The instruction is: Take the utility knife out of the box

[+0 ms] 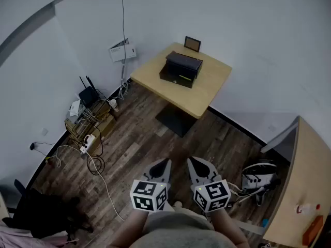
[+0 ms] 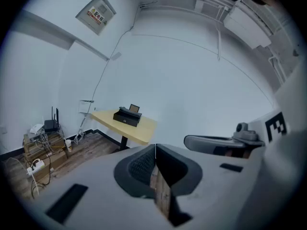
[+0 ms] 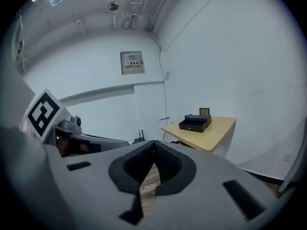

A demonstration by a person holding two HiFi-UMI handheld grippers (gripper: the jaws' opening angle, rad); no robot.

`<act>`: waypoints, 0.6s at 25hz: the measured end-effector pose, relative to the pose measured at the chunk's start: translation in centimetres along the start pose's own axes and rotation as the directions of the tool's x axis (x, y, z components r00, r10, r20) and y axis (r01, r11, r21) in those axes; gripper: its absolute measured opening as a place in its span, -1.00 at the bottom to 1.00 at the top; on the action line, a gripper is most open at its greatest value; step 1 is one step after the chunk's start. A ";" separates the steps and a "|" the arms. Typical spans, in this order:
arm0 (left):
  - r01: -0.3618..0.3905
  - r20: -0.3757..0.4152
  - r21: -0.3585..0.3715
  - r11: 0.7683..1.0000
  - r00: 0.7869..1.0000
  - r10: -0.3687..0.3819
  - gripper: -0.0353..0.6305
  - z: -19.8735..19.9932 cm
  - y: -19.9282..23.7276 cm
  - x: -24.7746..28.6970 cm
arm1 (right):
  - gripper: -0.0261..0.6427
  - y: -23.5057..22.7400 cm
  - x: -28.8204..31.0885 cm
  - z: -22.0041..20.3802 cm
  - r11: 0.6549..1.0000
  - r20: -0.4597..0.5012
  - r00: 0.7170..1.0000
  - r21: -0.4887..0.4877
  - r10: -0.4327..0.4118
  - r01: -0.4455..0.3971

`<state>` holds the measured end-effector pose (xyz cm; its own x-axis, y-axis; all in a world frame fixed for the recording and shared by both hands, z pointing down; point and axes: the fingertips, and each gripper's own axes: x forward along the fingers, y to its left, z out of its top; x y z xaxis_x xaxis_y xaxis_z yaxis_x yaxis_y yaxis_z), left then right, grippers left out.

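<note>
A black box (image 1: 180,68) sits on a small light wooden table (image 1: 209,89) far ahead, across the room; it also shows as the black box (image 2: 127,116) in the left gripper view and the black box (image 3: 195,122) in the right one. No utility knife can be made out. My left gripper (image 1: 164,164) and right gripper (image 1: 194,163) are held side by side close to my body, over the wooden floor, far from the table. Both are shut with their tips touching and nothing between them: left gripper (image 2: 155,146), right gripper (image 3: 153,143).
A small picture frame (image 1: 192,44) stands behind the box. Cardboard boxes with a router and tangled cables (image 1: 87,119) lie by the left wall. A second wooden desk (image 1: 306,190) is at the right, with a headset (image 1: 258,177) on the floor beside it.
</note>
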<state>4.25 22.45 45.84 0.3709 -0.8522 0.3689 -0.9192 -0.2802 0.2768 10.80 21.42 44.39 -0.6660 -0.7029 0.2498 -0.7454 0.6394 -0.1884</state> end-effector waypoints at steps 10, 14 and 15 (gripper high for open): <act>0.028 0.054 -0.037 0.999 0.998 -0.026 -0.88 -0.3 -3.1 -1.1 | -0.92 0.7 -1.9 0.9 0.998 -0.003 0.999 -0.052 0.037 -0.037; 0.020 0.060 -0.043 0.999 0.998 -0.017 -0.88 -0.5 -3.3 -1.6 | -0.92 0.7 -2.2 1.1 0.998 0.008 0.999 -0.054 0.036 -0.035; 0.016 0.063 -0.049 0.999 0.998 -0.013 -0.88 -0.5 -3.3 -1.7 | -0.92 0.9 -2.4 1.1 0.998 0.009 0.999 -0.056 0.038 -0.037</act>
<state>6.69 25.08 44.72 0.3737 -0.8746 0.3090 -0.9055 -0.2718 0.3260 11.70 23.30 42.57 -0.6939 -0.6809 0.2343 -0.7174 0.6815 -0.1442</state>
